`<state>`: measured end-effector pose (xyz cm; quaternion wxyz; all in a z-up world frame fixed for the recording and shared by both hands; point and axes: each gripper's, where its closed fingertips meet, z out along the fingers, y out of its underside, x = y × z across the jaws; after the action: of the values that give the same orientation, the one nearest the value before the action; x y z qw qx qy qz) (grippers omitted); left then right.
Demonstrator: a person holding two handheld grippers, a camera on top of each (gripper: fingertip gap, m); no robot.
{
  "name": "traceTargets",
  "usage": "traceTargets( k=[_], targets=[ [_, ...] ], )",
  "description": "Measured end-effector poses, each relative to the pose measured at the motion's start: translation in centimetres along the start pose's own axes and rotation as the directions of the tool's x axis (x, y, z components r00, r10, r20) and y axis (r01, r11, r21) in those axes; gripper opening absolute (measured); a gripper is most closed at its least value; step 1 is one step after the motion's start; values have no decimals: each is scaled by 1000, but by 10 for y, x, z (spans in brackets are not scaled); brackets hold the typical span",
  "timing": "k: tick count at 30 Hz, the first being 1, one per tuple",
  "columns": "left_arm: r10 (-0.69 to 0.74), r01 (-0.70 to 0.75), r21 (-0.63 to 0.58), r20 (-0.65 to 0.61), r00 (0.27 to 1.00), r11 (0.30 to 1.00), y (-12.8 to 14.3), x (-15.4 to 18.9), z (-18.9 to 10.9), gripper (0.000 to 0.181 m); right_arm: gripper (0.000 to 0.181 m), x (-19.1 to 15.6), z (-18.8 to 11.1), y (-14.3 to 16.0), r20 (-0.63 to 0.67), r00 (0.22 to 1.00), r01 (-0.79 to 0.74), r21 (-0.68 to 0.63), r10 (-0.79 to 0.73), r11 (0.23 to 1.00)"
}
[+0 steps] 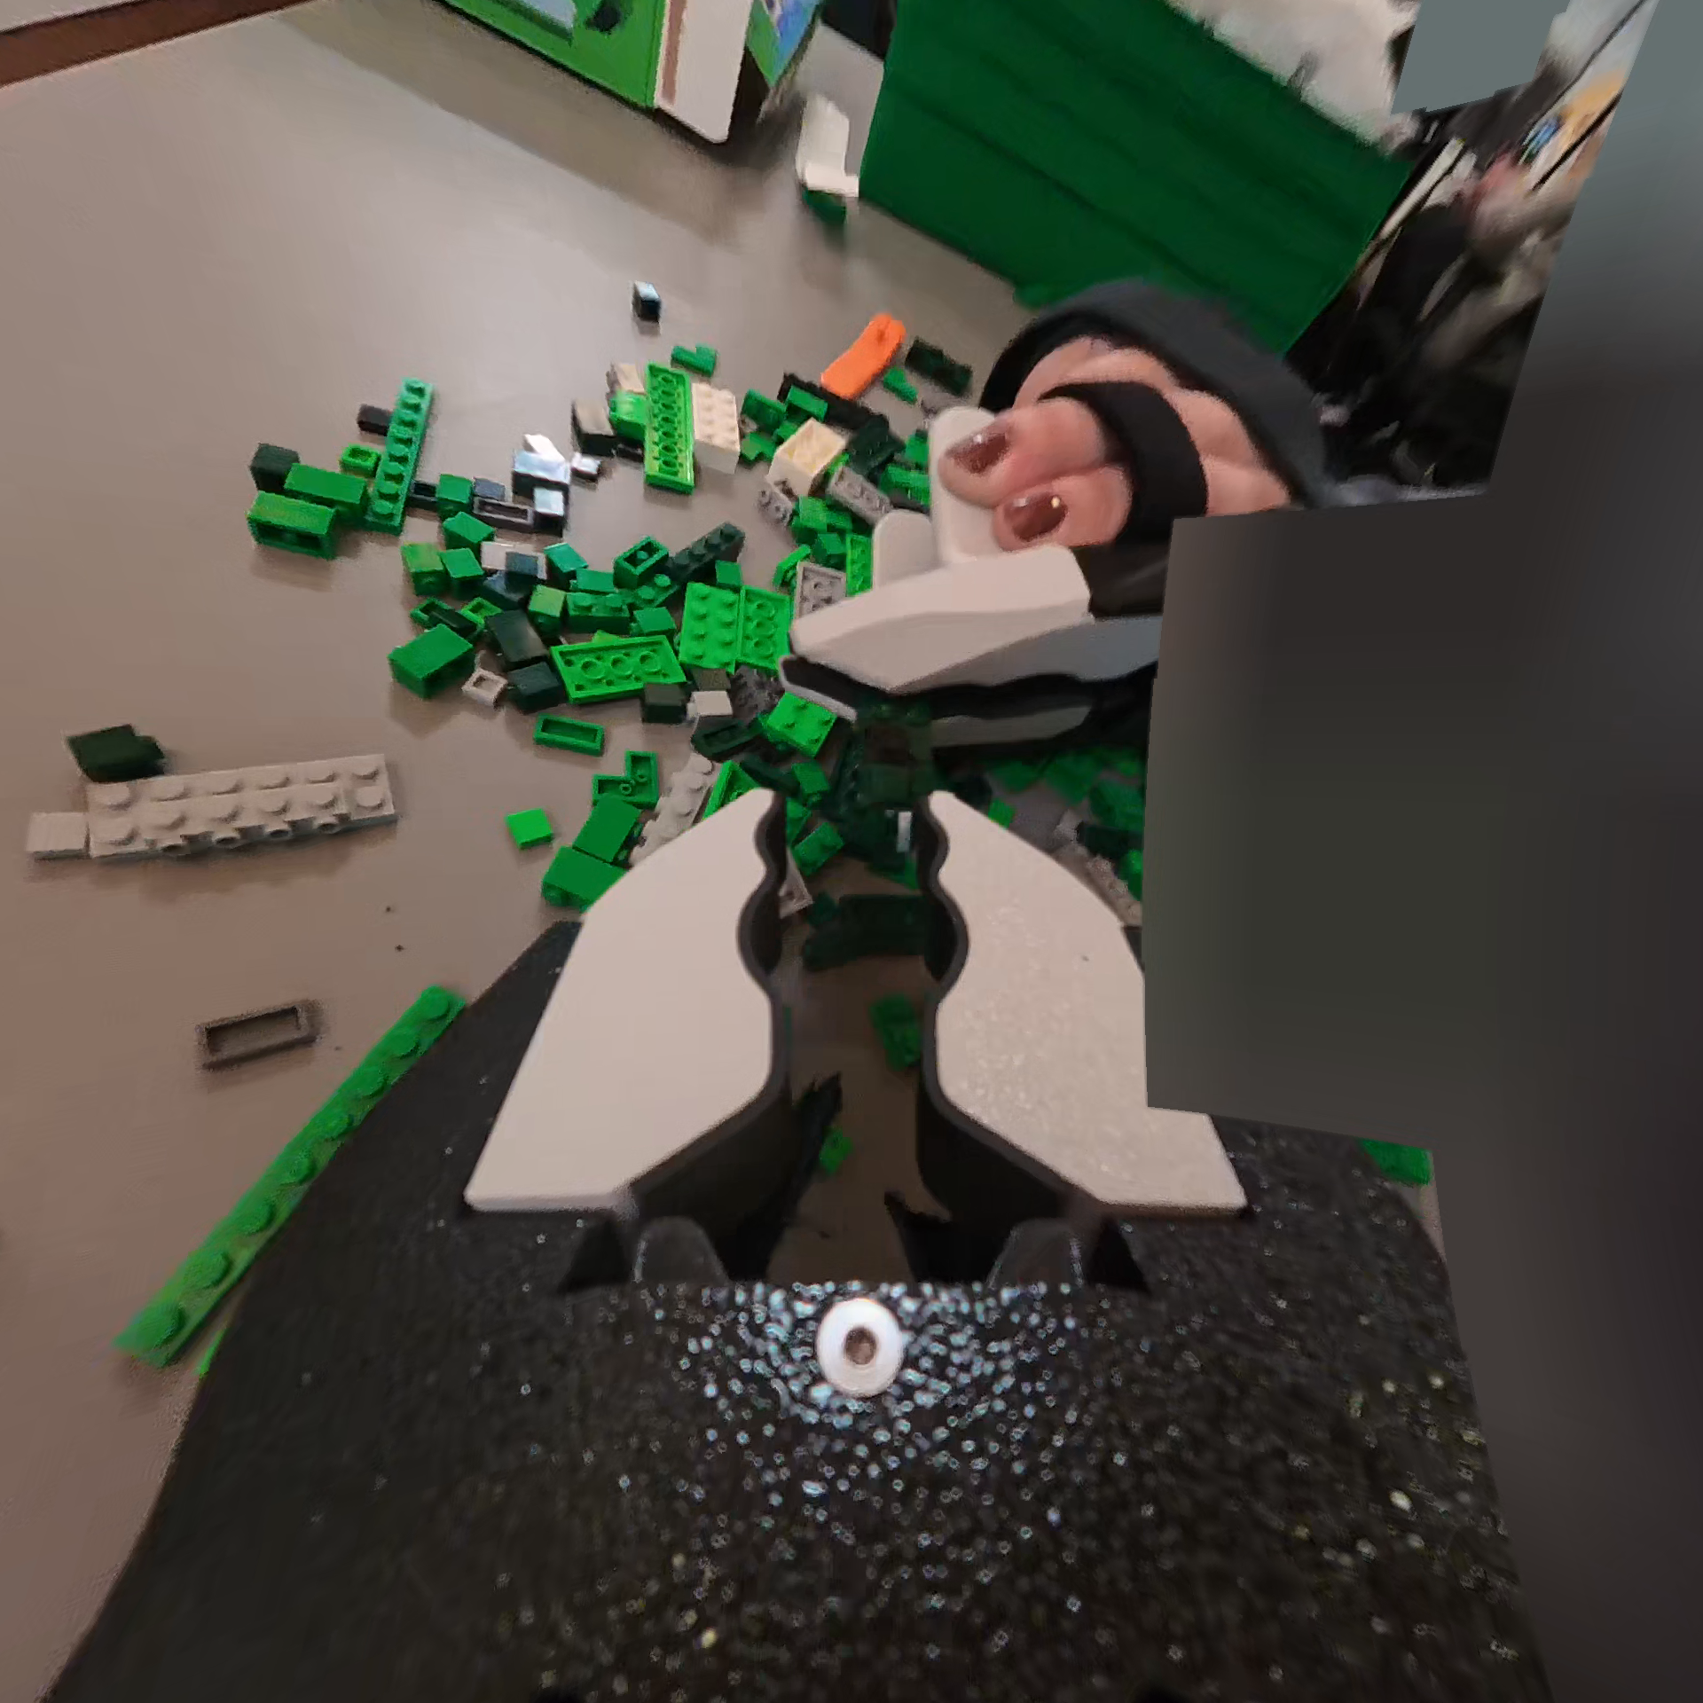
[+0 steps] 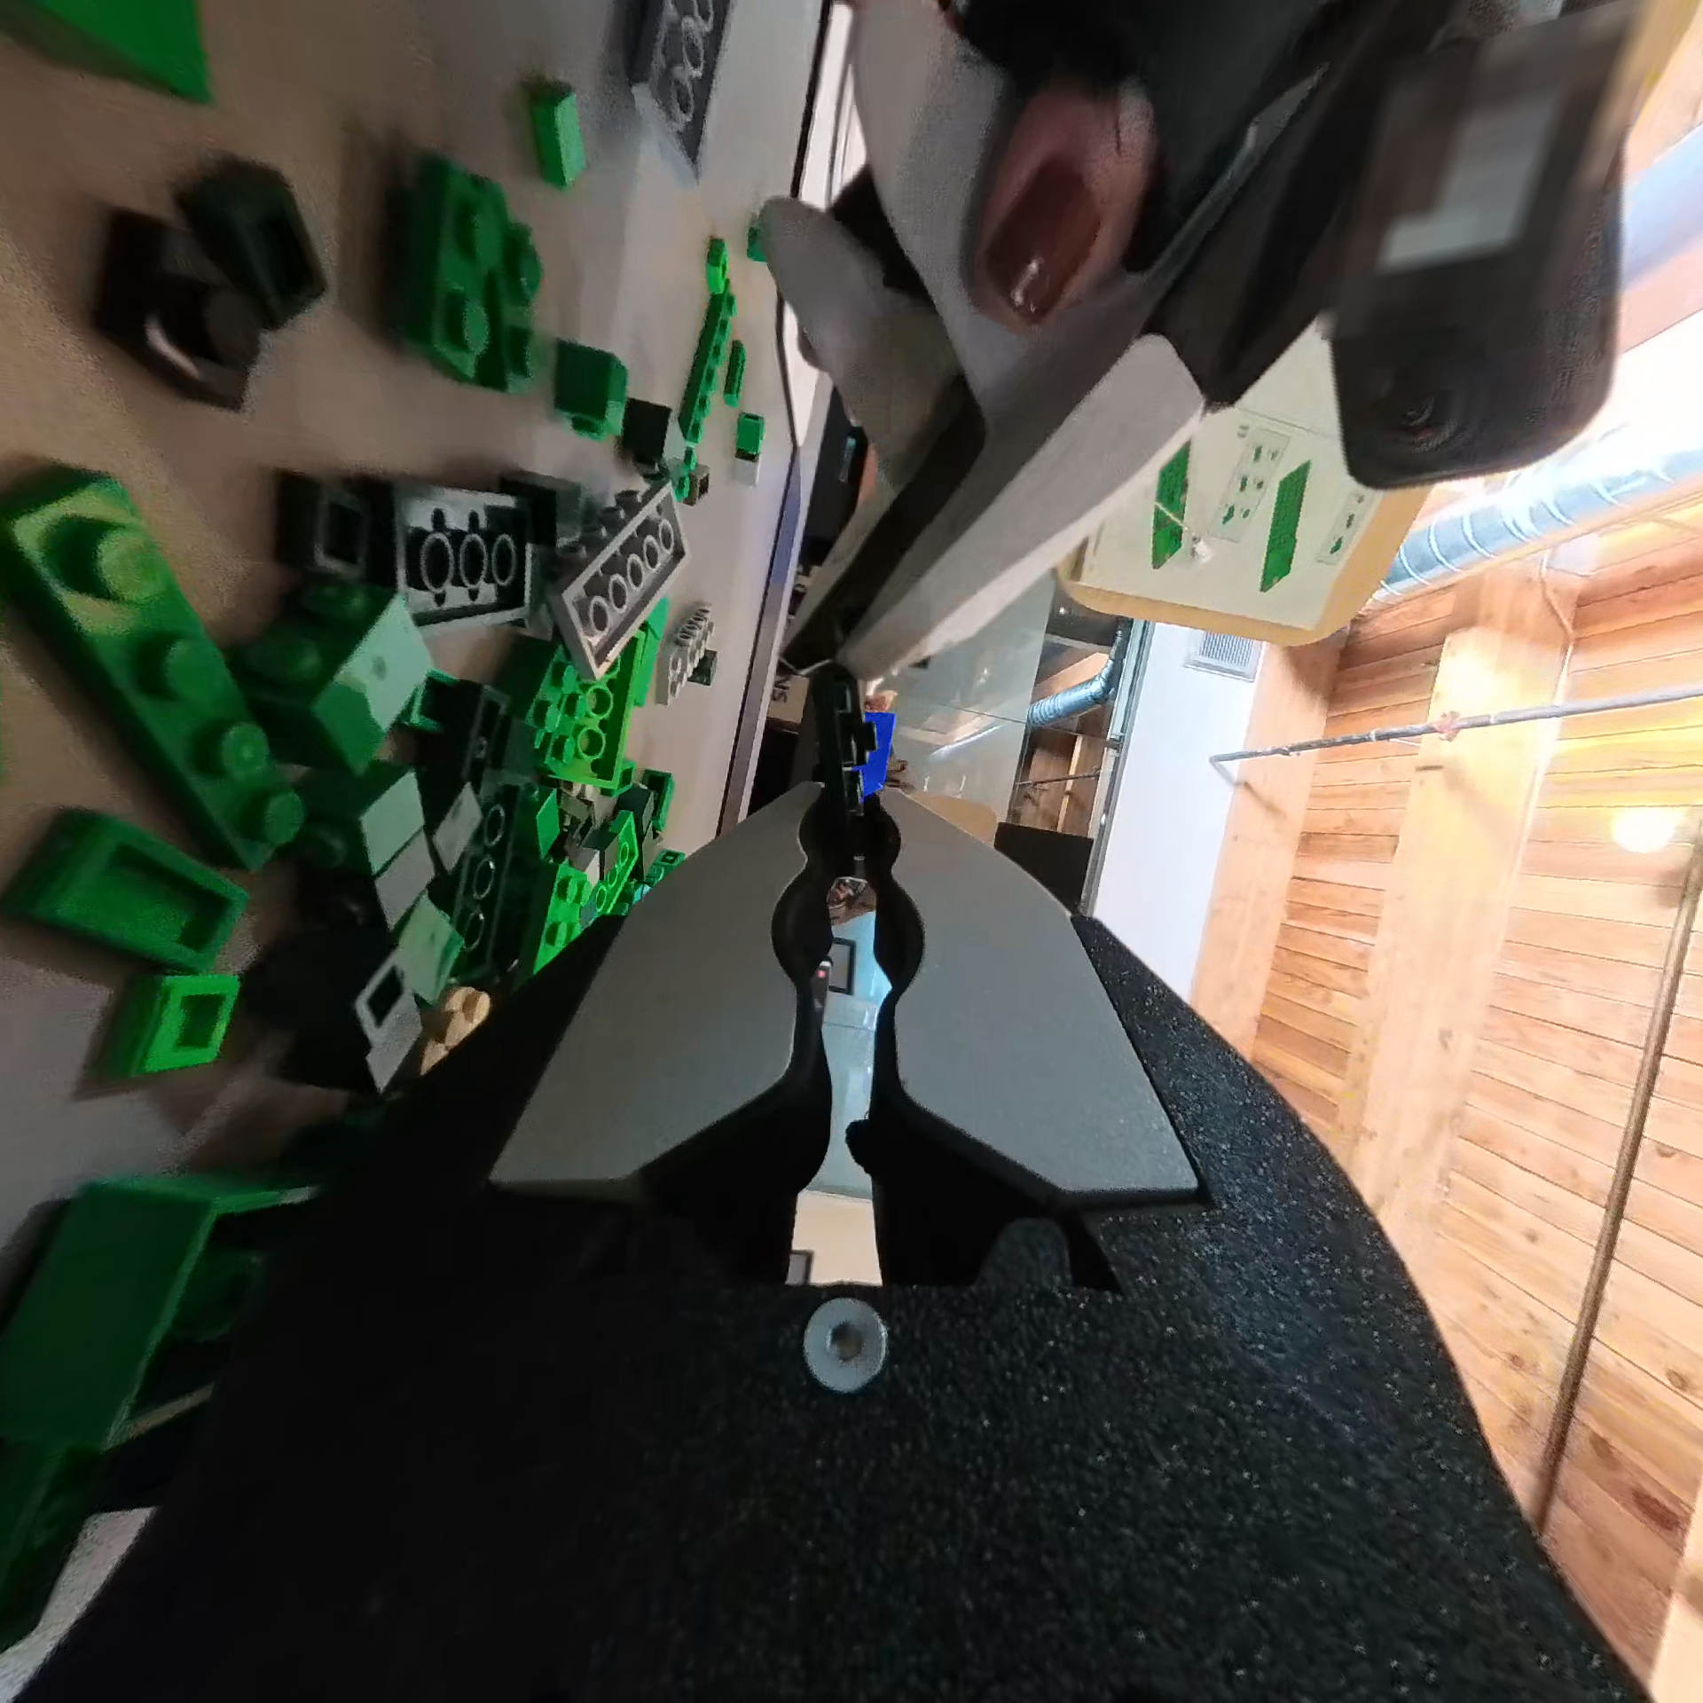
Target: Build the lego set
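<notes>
Loose green, dark and grey Lego bricks point(image 1: 645, 608) lay heaped mid-table. A grey studded plate point(image 1: 230, 806) sat apart at left, a long green plate point(image 1: 295, 1170) nearer.

Green cloth point(image 1: 1087, 166), wooden wall point(image 2: 1474, 921)

Green, dark green and grey bricks point(image 1: 590, 608) are scattered on a grey table point(image 1: 230, 276); one orange piece point(image 1: 862, 355) is seen.

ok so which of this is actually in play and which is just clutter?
In play: dark green piece, right tool, left tool, loose brick pile, grey plate assembly.
Clutter: orange piece, green box, green cloth.
</notes>
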<state>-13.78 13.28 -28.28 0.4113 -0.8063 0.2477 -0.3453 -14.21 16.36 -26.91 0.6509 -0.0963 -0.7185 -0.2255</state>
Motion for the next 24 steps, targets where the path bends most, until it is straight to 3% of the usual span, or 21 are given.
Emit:
traceTargets(
  k=[1, 10, 14, 17, 21, 24],
  targets=[
    [34, -34, -26, 19, 999, 999, 2, 0, 1, 28, 4, -1, 0, 0, 3, 1000, 4, -1, -4, 1000],
    [208, -194, -126, 106, 972, 973, 7, 3, 14, 31, 5, -3, 0, -2, 0, 996, 95, -15, -95, 995],
    [269, -252, -130, 140, 953, 959, 5, 3, 17, 19, 4, -3, 1, -1, 10, 995, 96, -26, -96, 995],
    [384, -347, -192, 217, 897, 918, 6, -3, 17, 18, 5, -7, 2, 1, 61, 995, 76, -45, -73, 996],
    [553, -453, -332, 339, 761, 828, 7, -12, 20, 18, 6, -17, 3, 6, 181, 983, 14, -89, 3, 996],
    [589, -467, -374, 359, 724, 801, 10, -16, 23, 18, 6, -27, 3, 7, 281, 954, -74, -117, 104, 990]
  ],
)
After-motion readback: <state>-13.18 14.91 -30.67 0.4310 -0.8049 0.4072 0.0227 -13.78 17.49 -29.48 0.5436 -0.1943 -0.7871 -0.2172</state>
